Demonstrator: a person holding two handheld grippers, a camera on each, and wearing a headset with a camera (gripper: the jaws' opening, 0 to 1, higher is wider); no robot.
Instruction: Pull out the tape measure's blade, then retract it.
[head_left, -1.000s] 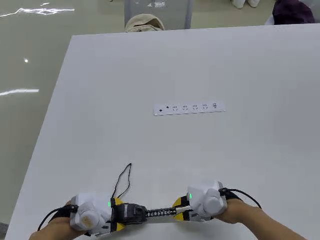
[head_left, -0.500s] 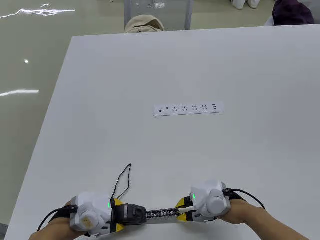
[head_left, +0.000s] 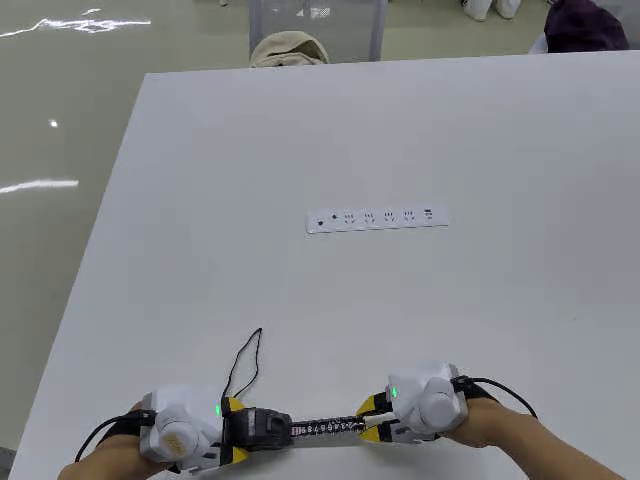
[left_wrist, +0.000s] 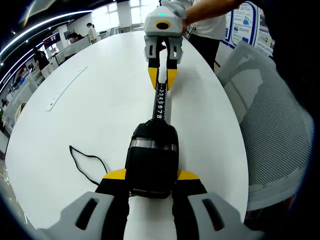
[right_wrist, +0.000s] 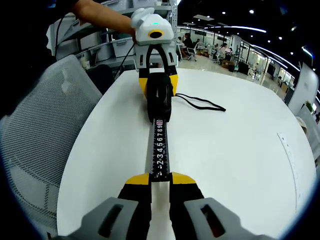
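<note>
I've got the tape measure (left_wrist: 152, 159) clamped in my left gripper (left_wrist: 152, 176). Both yellow-tipped fingers (left_wrist: 115, 174) press against the flanks of its black case, which sits at the near edge of the white worktop (head_left: 400, 130). I can't read any brand on the case from here. The blade (right_wrist: 160, 150) runs straight out of the case to my right gripper (right_wrist: 160, 179), whose fingers are closed on the blade's end with the tips pinched together over it. The blade is black with white figures. In the right gripper view I read 2, 3, 4, 5, 6, 7, 8, 9 in a row, climbing from my fingertips toward the case. In the left gripper view the same strip reads 2 to 8, and the higher figures sit nearest the case mouth. From the head view the two grippers face each other low in the frame, left on the case and right on the blade, with the short run of blade stretched level between them just above the worktop. A thin black lanyard (head_left: 245, 360) loops away from the case across the worktop. Farther out lies a white power strip (head_left: 378, 217), well apart from everything I'm holding; I can see its row of sockets, but any marking on it is too small to read. A grey mesh chair (left_wrist: 270, 130) stands just off the worktop's edge.
</note>
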